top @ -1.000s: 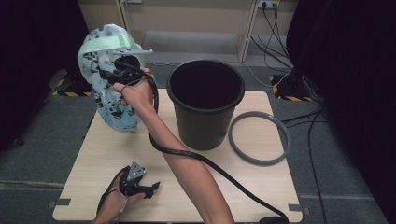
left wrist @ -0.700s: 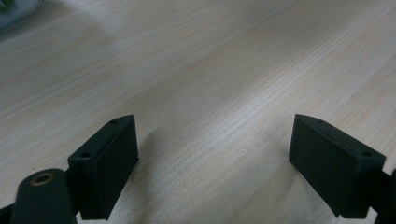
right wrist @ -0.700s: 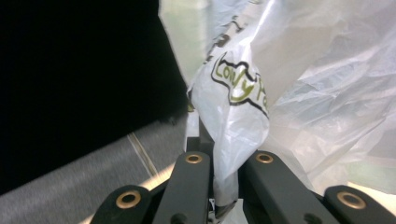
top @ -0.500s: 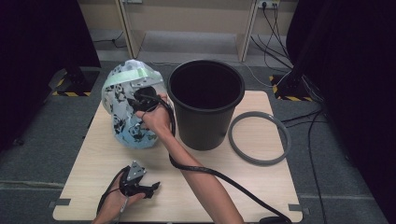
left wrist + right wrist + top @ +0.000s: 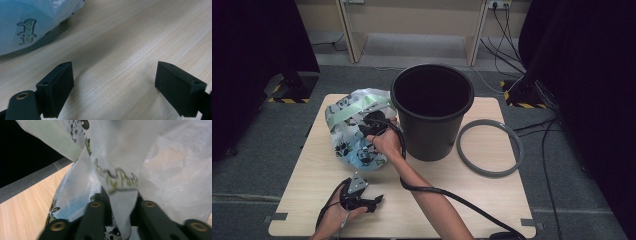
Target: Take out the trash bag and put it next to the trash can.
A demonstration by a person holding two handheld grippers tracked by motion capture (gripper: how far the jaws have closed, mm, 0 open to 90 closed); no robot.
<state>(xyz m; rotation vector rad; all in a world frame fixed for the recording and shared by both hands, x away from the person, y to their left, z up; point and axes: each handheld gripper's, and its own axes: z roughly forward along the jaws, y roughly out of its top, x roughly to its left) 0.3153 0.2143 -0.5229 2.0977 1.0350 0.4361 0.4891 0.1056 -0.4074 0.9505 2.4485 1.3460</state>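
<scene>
While jaws open, bag point(image 5: 354, 131) (printed) stays between them.

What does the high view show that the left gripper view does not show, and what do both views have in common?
High view alone: the black bucket, the grey ring lying flat to its right, and the right gripper at the printed plastic bag, with its cable trailing across the table.

Left gripper view alone: a close look along the left gripper, jaws wide apart with nothing between them, low over the wood.

Both: the plastic bag on the wooden table and the left gripper, which lies near the table's front edge in the high view.
</scene>
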